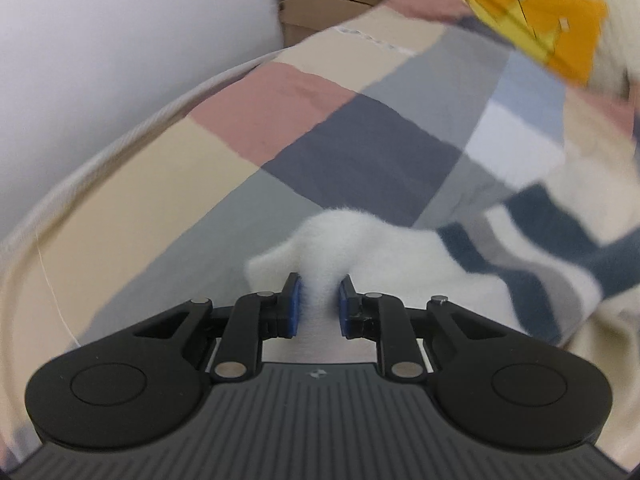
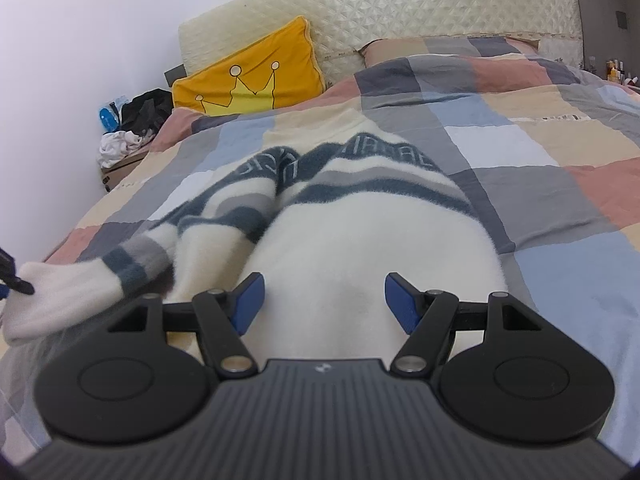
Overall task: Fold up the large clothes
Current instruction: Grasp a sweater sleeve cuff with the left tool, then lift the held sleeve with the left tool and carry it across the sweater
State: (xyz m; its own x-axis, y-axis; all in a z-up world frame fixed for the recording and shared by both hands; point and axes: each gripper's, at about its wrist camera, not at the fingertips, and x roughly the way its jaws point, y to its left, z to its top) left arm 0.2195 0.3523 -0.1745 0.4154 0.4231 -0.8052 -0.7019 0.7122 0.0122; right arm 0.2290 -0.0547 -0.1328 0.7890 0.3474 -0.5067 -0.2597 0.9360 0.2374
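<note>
A fluffy white knitted sweater with dark blue and grey stripes [image 2: 360, 216] is seen spread on a bed covered by a patchwork duvet of pink, beige, grey and blue squares [image 2: 540, 152], its body lying flat towards the yellow crown-printed cushion [image 2: 250, 76] and the quilted cream headboard [image 2: 380, 4]. The sleeve-folding step is judged to be in hand: the white cuff of the striped sleeve [image 1: 320, 248] is pinched between the narrowly set blue pads [image 1: 294, 300] of the left gripper [image 1: 319, 304] and is raised clear of the duvet. The right gripper [image 2: 324, 304] is held with its jaws wide above the white lower part of the sweater, nothing being gripped; whether the fabric is touched cannot be told. The next move is judged to call for the sleeve to be carried across the body and laid flat without bunching, the grip being kept until the cuff rests on the chest. As for containers, a brown cardboard box [image 1: 320, 12] is seen beside the bed, with crumpled white and black items [image 2: 132, 128] piled on it; whether anything lies inside cannot be told
</note>
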